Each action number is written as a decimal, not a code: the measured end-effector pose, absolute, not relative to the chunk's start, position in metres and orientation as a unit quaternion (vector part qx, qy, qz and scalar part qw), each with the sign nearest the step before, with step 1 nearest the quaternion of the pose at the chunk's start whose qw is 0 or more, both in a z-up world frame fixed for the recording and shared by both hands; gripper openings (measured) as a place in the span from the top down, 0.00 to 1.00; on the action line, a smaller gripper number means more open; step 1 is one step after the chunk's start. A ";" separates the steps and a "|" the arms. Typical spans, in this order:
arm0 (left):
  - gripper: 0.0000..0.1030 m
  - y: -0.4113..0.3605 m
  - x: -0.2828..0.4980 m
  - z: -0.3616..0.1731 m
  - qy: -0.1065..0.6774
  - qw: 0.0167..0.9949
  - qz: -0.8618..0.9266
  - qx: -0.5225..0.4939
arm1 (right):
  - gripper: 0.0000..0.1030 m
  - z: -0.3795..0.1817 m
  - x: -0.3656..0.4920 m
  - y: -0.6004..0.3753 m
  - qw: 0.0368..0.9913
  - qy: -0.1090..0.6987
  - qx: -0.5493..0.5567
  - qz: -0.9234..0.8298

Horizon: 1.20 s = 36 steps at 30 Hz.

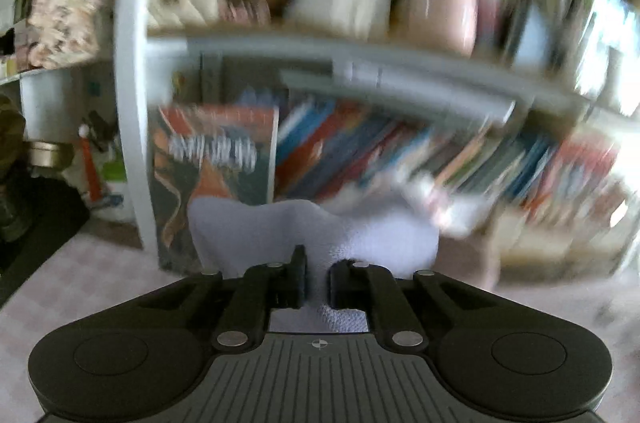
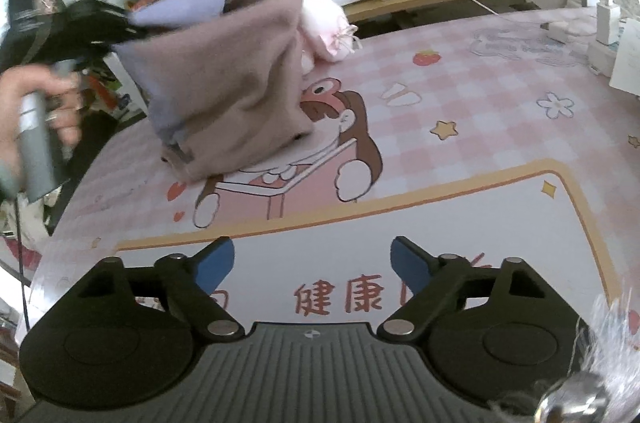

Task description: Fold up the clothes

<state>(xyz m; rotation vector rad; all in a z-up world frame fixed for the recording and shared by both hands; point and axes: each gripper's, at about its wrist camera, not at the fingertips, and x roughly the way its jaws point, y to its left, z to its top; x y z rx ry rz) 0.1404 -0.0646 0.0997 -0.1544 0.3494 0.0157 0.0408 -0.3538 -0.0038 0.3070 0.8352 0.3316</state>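
In the right wrist view, a soft taupe-and-lavender garment (image 2: 236,79) hangs in the left half of the frame, lifted by one upper edge while its lower end drags on the pink checked desk mat (image 2: 460,111). The left gripper (image 2: 120,27), blurred at the upper left of that view and held by a hand (image 2: 36,103), pinches the cloth at that raised edge. Its own camera confirms this: the black fingers (image 1: 298,275) sit close together at the lower centre with lavender fabric (image 1: 312,231) bunched between and above them.

The right gripper (image 2: 312,261) hovers low over the white panel of the mat at the bottom of the frame, its blue-padded fingers (image 2: 218,259) spread wide and holding nothing.

The garment looks light, thick and fleecy. It drapes and folds under its own weight and keeps no shape, so a single pinch lets it sag and twist. It will probably grip well without slipping. A sensible second hold would be the opposite corner of the same raised edge, or the hem trailing on the mat, to stretch it flat.
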 end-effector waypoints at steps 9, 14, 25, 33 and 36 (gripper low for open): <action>0.91 0.036 -0.032 0.043 0.231 0.960 -0.003 -0.160 | 0.25 -0.011 0.055 -0.352 0.873 0.427 0.164 0.170; 0.83 0.049 -0.076 0.006 0.335 0.931 0.068 -0.128 | 0.30 -0.015 0.063 -0.343 0.861 0.448 0.160 0.182; 0.40 0.053 -0.117 0.015 0.396 0.910 0.115 -0.038 | 0.30 -0.009 0.071 -0.308 0.839 0.460 0.162 0.243; 0.28 0.040 -0.098 0.051 0.328 0.941 0.083 -0.026 | 0.29 0.026 0.081 -0.292 0.844 0.421 0.194 0.270; 0.28 0.022 -0.078 0.046 0.330 0.943 0.041 0.014 | 0.29 0.041 0.086 -0.288 0.846 0.404 0.210 0.277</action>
